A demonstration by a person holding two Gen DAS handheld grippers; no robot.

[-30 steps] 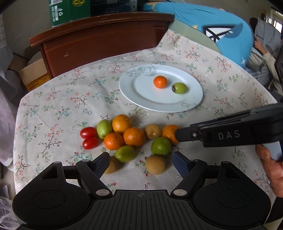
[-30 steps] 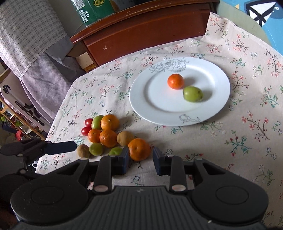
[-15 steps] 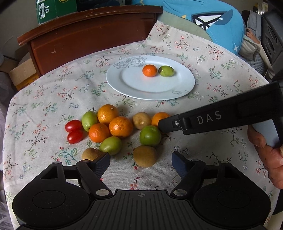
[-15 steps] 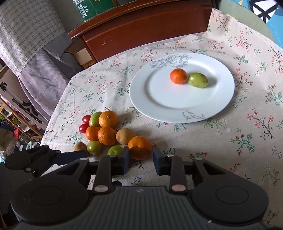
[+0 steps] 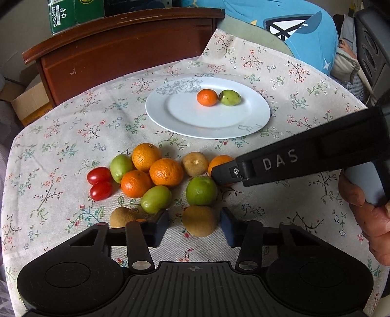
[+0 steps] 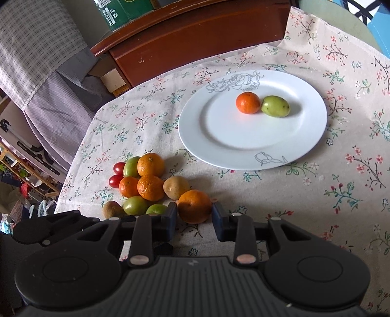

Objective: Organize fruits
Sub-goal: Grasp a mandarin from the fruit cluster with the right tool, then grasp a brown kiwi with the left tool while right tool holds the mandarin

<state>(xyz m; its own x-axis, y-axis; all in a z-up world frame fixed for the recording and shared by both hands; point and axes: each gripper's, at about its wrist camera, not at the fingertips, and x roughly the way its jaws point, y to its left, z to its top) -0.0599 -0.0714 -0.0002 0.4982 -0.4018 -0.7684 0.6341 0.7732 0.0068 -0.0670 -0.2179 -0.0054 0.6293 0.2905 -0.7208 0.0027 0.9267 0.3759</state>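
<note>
A white plate (image 5: 207, 122) (image 6: 243, 136) holds a small orange (image 5: 207, 97) and a green fruit (image 5: 229, 97). Nearer, a loose pile lies on the flowered cloth: several oranges (image 5: 166, 172), green fruits (image 5: 201, 190), brown kiwis and two cherry tomatoes (image 5: 98, 175). My left gripper (image 5: 193, 228) is closing around a brown kiwi (image 5: 199, 220); the right pad is at its side and a gap shows at the left pad. My right gripper (image 6: 194, 217) is shut on an orange (image 6: 194, 206) that rests on the cloth. Its finger (image 5: 280, 163) crosses the left wrist view.
A dark wooden cabinet (image 5: 121, 48) with a green box (image 5: 73, 12) stands behind the table. A blue cushion (image 5: 292, 29) lies at the back right. A person's hand (image 5: 365, 212) holds the right gripper. The table's left edge drops beside a checked cloth (image 6: 36, 48).
The left gripper's jaws have drawn in from wide apart to close on either side of the brown kiwi. The right gripper has stayed on its orange.
</note>
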